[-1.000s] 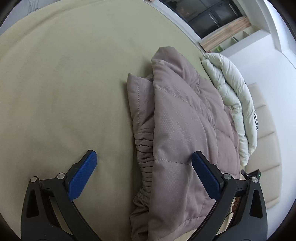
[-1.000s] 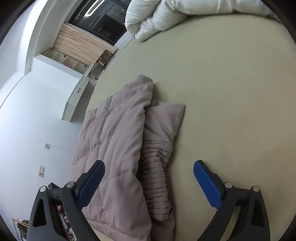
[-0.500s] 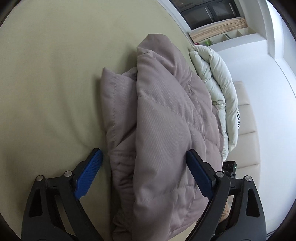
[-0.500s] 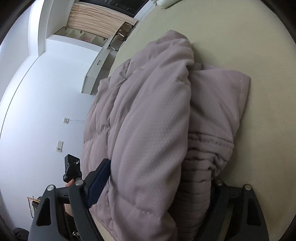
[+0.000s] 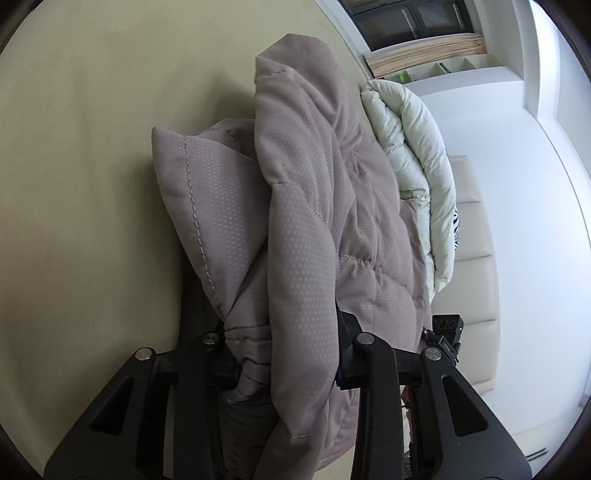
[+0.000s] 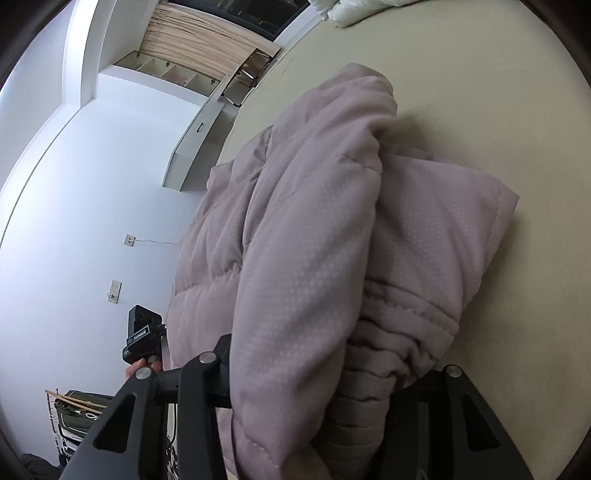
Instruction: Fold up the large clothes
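Note:
A folded mauve quilted puffer jacket [image 5: 306,221] lies on a pale green bed sheet [image 5: 92,147]. My left gripper [image 5: 284,365] is shut on one end of the folded jacket, its fingers hidden in the fabric. My right gripper [image 6: 328,373] is shut on the opposite end of the jacket [image 6: 332,240], near a ribbed cuff [image 6: 373,380]. Each gripper shows small in the other's view, the right gripper in the left wrist view [image 5: 447,332] and the left gripper in the right wrist view [image 6: 142,336].
A white puffy duvet [image 5: 417,166] lies bunched beside the jacket, against a beige padded headboard [image 5: 476,258]. A white wall [image 6: 74,203] with sockets, shelves and a dark window [image 6: 240,18] lie beyond the bed edge. The sheet [image 6: 480,92] spreads wide past the jacket.
Both grippers have moved in onto the jacket's ends and shut on the fabric. The blue pads, visible earlier, are now buried in it.

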